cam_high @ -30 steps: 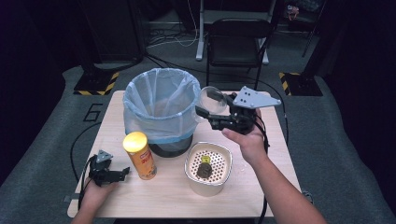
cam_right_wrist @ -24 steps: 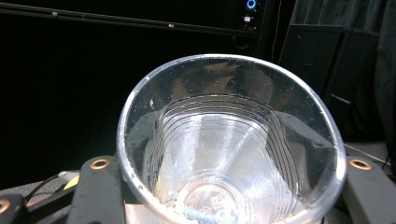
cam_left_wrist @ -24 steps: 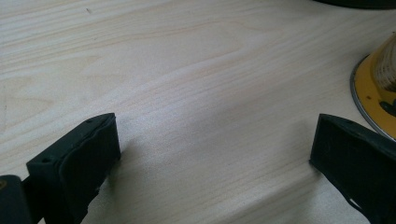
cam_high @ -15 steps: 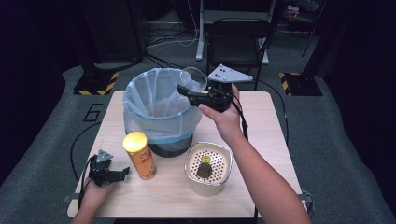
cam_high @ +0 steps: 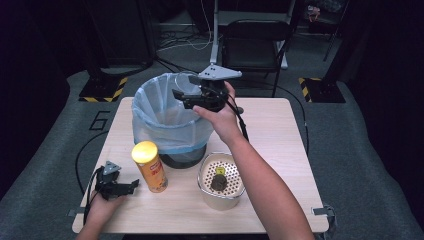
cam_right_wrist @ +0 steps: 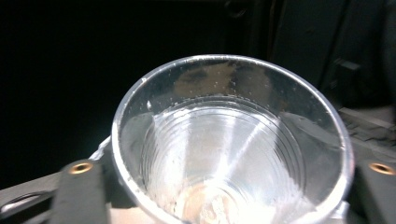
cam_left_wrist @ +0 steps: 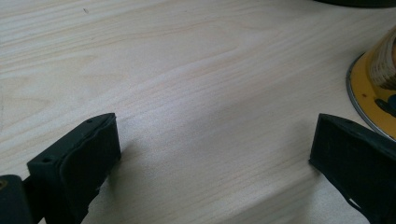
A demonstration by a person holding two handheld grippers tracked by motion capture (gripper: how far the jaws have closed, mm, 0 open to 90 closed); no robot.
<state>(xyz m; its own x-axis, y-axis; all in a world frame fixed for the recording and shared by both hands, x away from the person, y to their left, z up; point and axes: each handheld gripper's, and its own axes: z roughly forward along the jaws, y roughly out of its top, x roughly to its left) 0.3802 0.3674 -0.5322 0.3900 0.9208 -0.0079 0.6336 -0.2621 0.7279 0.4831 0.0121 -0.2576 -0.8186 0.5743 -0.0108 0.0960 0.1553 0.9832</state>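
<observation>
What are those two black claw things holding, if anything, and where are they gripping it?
The right gripper holds a clear plastic cup by its sides, just below the rim, over the lined bin. The left gripper is open on the table, holding nothing.

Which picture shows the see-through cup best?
The right gripper view: the clear cup sits close up between the jaws, its rim and ribbed inside plain. In the high view the cup is a small, faint shape at the right gripper, above the bin.
</observation>
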